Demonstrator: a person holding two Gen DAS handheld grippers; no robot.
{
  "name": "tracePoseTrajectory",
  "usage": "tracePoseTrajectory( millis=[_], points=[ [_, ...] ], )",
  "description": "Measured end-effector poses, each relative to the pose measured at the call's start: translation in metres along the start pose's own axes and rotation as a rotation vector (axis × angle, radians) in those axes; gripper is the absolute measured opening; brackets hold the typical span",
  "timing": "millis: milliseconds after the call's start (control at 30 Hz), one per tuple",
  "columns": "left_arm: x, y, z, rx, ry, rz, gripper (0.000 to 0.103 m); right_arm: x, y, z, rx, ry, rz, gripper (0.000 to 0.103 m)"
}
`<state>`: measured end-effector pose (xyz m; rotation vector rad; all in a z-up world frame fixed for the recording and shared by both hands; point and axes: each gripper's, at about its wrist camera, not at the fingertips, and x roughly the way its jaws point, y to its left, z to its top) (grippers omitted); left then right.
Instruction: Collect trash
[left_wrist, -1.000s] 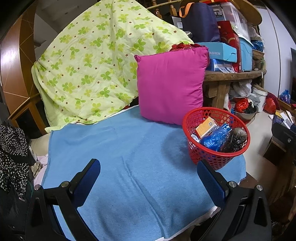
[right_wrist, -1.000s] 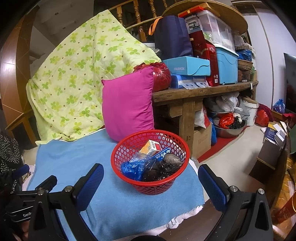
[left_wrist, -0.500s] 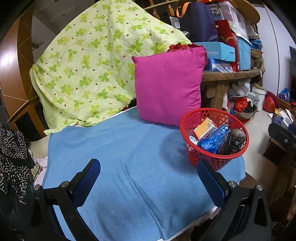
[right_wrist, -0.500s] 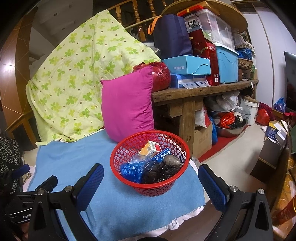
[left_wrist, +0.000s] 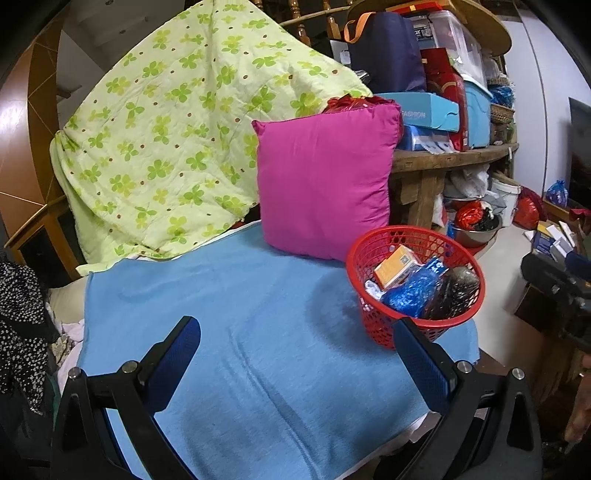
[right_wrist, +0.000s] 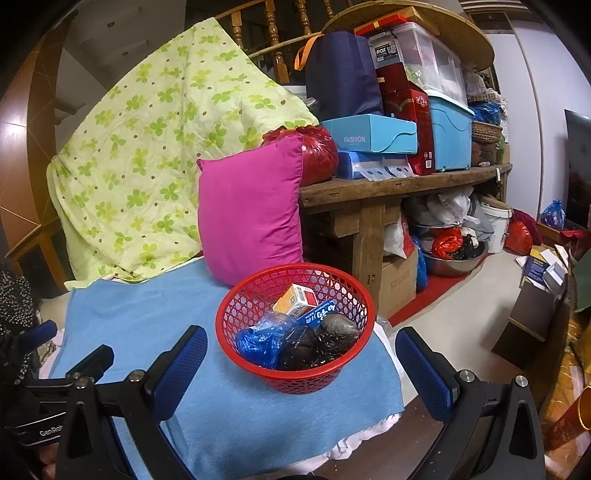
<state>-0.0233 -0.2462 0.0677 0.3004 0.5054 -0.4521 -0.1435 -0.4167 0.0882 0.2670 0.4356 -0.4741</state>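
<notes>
A red mesh basket (left_wrist: 373, 302) (right_wrist: 236, 314) stands on the right part of a blue towel (left_wrist: 229, 332) (right_wrist: 129, 317). It holds an orange carton (left_wrist: 397, 266) (right_wrist: 297, 299), a blue plastic bag (left_wrist: 410, 293) (right_wrist: 262, 338) and dark crumpled wrappers (left_wrist: 456, 291) (right_wrist: 325, 338). My left gripper (left_wrist: 299, 354) is open and empty, above the towel's near part, left of the basket. My right gripper (right_wrist: 301, 365) is open and empty, just in front of the basket. The left gripper also shows in the right wrist view (right_wrist: 55, 354) at the lower left.
A pink cushion (left_wrist: 325, 184) (right_wrist: 251, 218) leans behind the basket. A green flowered quilt (left_wrist: 177, 147) (right_wrist: 147, 155) hangs behind the towel. A wooden bench (right_wrist: 388, 188) loaded with boxes stands at the right, with bags and a bowl (right_wrist: 454, 258) under it.
Both views have shifted slightly; the basket and cushion sit a little further left and lower in view. Both grippers stay open and empty.
</notes>
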Motion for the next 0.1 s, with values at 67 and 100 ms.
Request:
tracePoseTrajectory(
  millis=[67, 100],
  points=[
    [0.0014, 0.0023, 0.0002, -0.012, 0.005, -0.031, 0.103, 0.0004, 0.0015, -0.0008, -0.005, 0.000, -0.006, 0.103],
    [0.0029, 0.0054, -0.0004, -0.023, 0.011, -0.039, 0.103, 0.0014, 0.0027, -0.0005, -0.008, 0.000, -0.006, 0.103]
  ],
)
